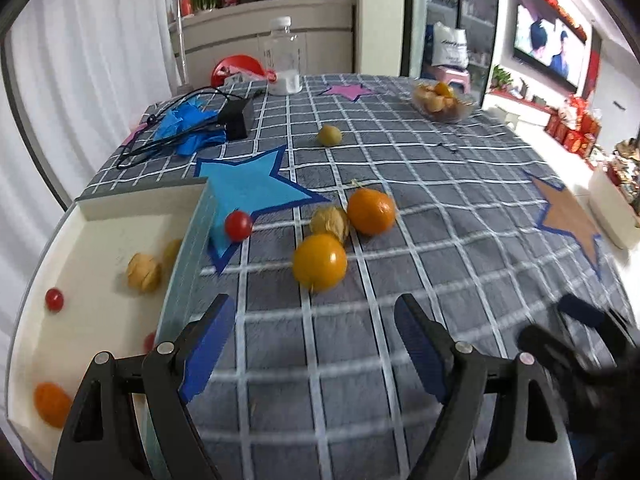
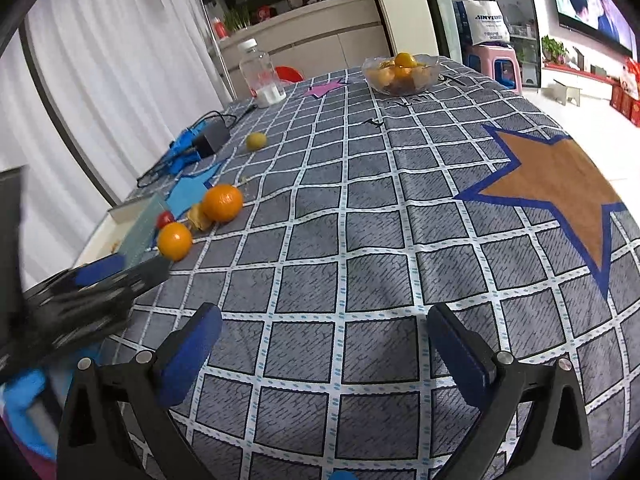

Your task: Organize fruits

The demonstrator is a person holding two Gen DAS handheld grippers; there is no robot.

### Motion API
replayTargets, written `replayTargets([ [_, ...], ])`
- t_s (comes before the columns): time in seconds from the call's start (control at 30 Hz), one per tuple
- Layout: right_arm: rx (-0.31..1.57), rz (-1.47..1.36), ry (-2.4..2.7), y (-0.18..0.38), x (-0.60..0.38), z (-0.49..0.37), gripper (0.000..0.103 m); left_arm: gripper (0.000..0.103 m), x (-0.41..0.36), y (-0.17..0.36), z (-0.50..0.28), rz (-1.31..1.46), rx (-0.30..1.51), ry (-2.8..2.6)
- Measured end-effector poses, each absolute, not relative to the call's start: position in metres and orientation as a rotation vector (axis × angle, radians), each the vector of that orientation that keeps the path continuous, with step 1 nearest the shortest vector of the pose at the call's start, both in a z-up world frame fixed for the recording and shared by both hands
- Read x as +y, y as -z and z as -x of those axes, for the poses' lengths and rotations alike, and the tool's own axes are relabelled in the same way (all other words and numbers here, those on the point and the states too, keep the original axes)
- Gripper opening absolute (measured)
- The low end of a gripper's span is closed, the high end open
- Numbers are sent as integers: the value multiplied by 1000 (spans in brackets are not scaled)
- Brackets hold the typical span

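Here, both grippers hang spread and empty over the checked tablecloth point(image 2: 360, 216).
Only the left gripper point(image 1: 316, 344) sees inside the tray point(image 1: 100, 216); loose fruits point(image 1: 320, 262) cluster beside its wall, while bare cloth lies before the right gripper point(image 2: 324, 344).

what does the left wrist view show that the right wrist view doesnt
Only the left wrist view looks inside the white box: two cherry tomatoes, a husked fruit and an orange one. Only the right wrist view shows the whole brown star. Both share the glass bowl, the bottle and the loose oranges on the cloth.
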State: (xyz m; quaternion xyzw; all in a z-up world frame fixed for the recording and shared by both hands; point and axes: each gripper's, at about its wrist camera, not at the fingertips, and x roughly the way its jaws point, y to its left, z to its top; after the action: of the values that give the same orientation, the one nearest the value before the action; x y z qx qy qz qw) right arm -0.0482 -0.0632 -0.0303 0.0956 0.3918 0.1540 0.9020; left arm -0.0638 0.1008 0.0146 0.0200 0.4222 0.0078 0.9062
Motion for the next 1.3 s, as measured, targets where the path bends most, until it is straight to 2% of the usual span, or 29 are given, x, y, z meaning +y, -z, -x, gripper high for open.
replayTargets([
  [0.17,804,-211,-333,30,-65,50,103,84,100,2,29,-24,944,-79],
  [0.23,803,-213,-339,30,-65,50,103,79,104,8,24,17,955,-84],
  [0.3,801,-219,-343,30,-65,50,103,60,106,7,26,33,938,-83],
  [0.33,801,-221,-344,30,-65,50,103,41,105,6,29,19,926,-75],
  [0.37,800,-223,-346,30,-66,51,103,38,103,5,34,2,918,-59],
  [0.43,800,-222,-345,30,-66,51,103,37,102,6,48,-15,899,-42],
  [0.67,801,-221,-345,29,-66,51,103,40,102,8,107,-44,867,47],
  [0.73,802,-218,-344,30,-66,51,103,54,99,9,116,-81,839,33],
  [0.77,802,-217,-343,30,-66,51,103,66,99,9,117,-83,839,35],
  [0.83,802,-217,-343,30,-65,51,103,81,101,11,113,-57,862,56],
  [1.3,803,-216,-344,30,-65,51,103,86,101,12,114,-31,868,89],
])
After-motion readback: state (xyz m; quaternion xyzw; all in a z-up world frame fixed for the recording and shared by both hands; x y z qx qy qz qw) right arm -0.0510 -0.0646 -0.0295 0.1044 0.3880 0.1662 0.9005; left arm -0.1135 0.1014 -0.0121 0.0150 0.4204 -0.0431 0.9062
